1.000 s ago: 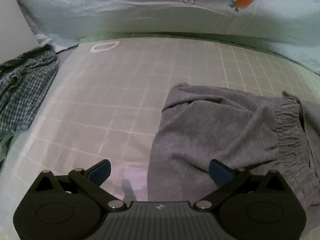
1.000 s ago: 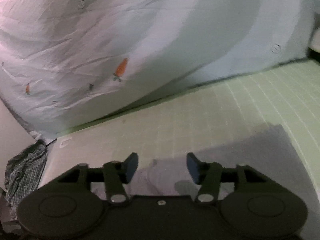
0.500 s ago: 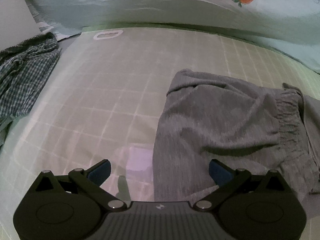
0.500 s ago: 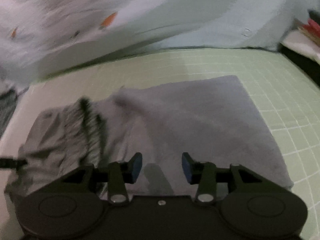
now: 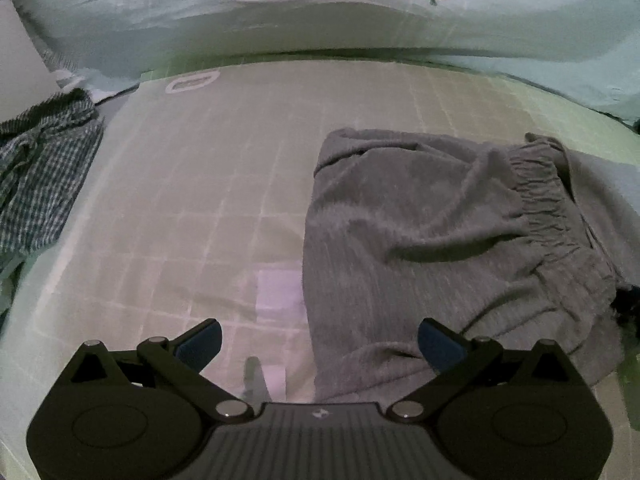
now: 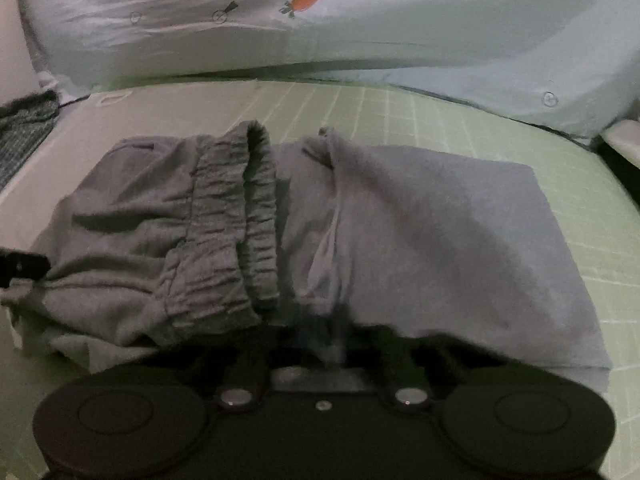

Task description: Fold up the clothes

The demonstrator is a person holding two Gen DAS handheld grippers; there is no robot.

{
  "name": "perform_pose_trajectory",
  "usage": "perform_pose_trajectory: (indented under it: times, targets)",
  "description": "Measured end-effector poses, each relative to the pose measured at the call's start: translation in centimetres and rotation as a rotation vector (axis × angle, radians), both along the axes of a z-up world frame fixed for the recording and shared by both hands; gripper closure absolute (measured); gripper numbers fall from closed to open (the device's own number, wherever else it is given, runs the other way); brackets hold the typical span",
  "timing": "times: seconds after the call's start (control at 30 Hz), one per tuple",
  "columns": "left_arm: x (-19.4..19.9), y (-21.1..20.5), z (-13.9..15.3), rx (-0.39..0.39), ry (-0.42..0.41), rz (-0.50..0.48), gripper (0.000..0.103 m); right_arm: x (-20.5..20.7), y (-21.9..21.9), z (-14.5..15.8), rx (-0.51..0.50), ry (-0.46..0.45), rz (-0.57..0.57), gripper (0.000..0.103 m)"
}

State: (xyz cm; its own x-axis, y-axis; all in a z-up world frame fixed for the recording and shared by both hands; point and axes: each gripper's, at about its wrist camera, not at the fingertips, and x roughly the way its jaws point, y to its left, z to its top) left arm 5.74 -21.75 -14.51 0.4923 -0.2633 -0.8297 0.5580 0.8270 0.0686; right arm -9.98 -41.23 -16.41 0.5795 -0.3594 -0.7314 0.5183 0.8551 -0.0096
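Grey shorts (image 5: 440, 220) with an elastic waistband (image 5: 536, 184) lie folded on the green grid mat (image 5: 200, 184). My left gripper (image 5: 320, 344) is wide open low over the mat. The shorts' left edge runs between its blue pads, which do not touch the cloth. In the right wrist view the shorts (image 6: 400, 220) fill the middle, with the waistband (image 6: 236, 208) doubled over. My right gripper (image 6: 320, 340) sits at their near edge. Its jaws are closing with the grey cloth bunched between them and draped over the fingertips, which are blurred and mostly hidden.
A checked garment (image 5: 36, 184) lies crumpled off the mat's left side, and shows again at the left edge as the checked garment (image 6: 24, 136). A pale quilt (image 5: 320, 12) printed with carrots rises behind the mat. Bare mat (image 6: 440, 112) lies left of, beyond and right of the shorts.
My right gripper swung down from facing the quilt to the shorts' near edge, and its jaws came together on the cloth. The left gripper slid a little and stayed open.
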Motion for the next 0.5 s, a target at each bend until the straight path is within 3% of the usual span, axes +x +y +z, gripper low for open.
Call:
perform_pose_trajectory:
  times: [0.17,0.27,0.37,0.43,0.5]
  targets:
    - [0.2,0.9,0.0,-0.028,0.026,0.016,0.000,-2.9,1.5,3.2,-0.014,-0.105,-0.040,0.097]
    - [0.5,1.1,-0.3,-0.041,0.051,0.031,0.000,-3.0,2.0,1.4,0.026,-0.029,-0.037,0.096]
    - [0.6,1.1,-0.3,-0.053,0.059,0.039,0.000,-3.3,2.2,0.4,0.064,0.009,-0.043,0.087]
    - [0.8,1.2,-0.3,-0.068,0.066,0.048,0.000,-4.1,1.9,1.4,0.069,-0.038,-0.080,0.046]
    - [1.2,1.3,-0.3,-0.088,0.079,0.064,0.000,-4.9,1.4,2.5,0.042,-0.081,-0.128,0.025]
